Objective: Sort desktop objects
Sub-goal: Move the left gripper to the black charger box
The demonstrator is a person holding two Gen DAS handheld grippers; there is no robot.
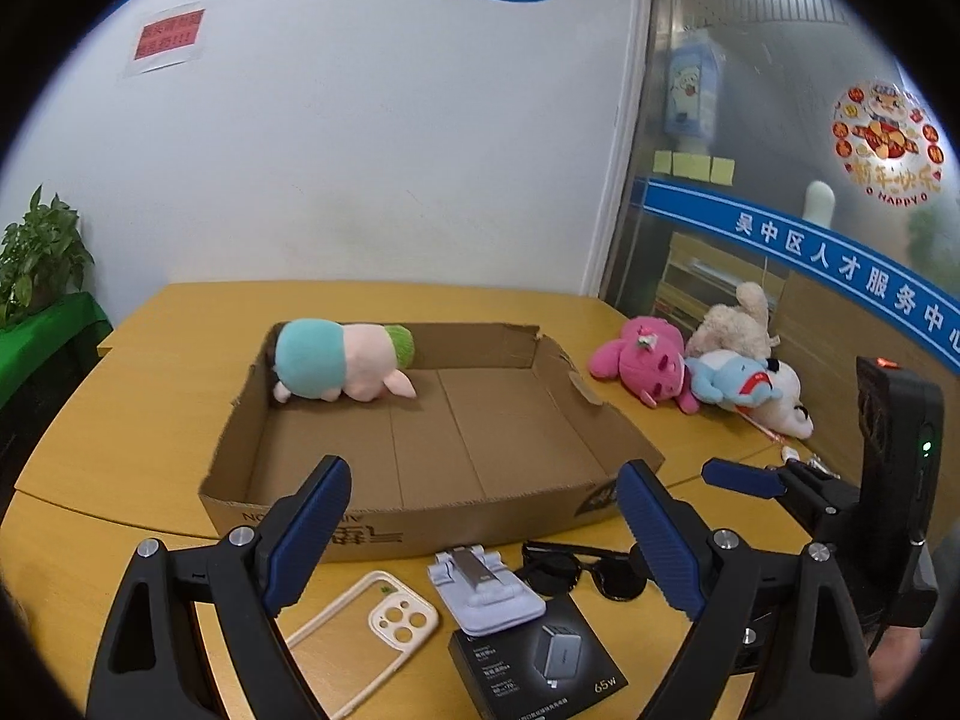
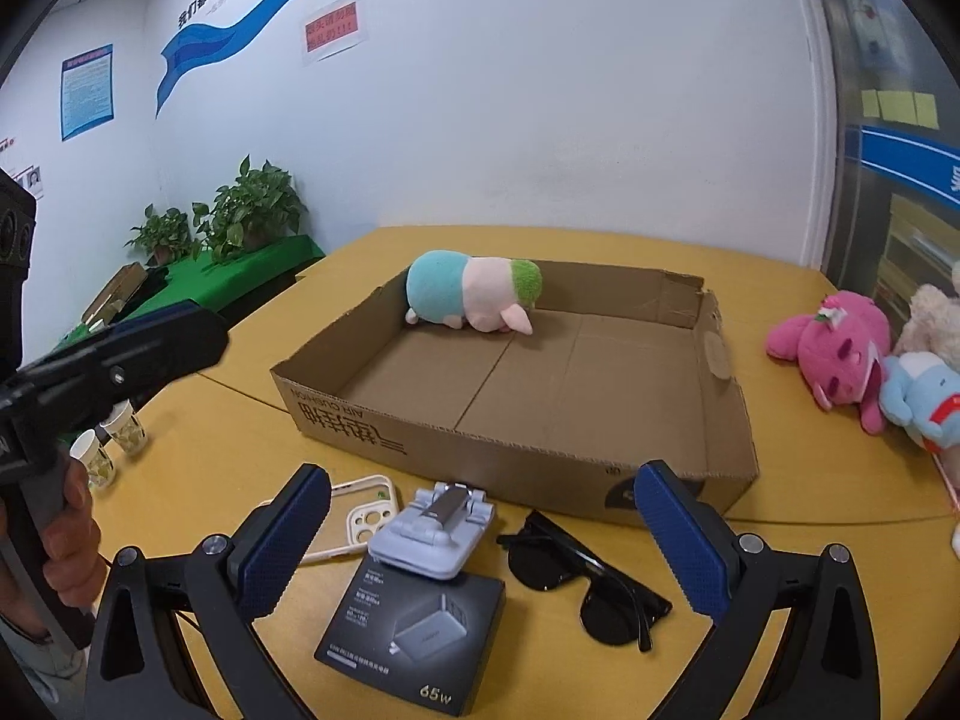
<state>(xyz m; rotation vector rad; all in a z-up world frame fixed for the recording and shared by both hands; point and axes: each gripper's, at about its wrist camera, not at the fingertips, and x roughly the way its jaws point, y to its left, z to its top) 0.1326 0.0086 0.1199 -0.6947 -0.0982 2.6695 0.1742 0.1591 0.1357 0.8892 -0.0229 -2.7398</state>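
Observation:
A shallow cardboard box lies on the yellow table, with a teal-and-pink plush toy in its far left corner. In front of the box lie a cream phone case, a grey folding phone stand, a black charger box and black sunglasses. My left gripper is open above these items with nothing between its jaws. My right gripper is open over the same items, also empty.
Pink, blue and white plush toys are piled on the table right of the box. Two paper cups stand at the left table edge. Potted plants sit on a green-covered shelf by the wall.

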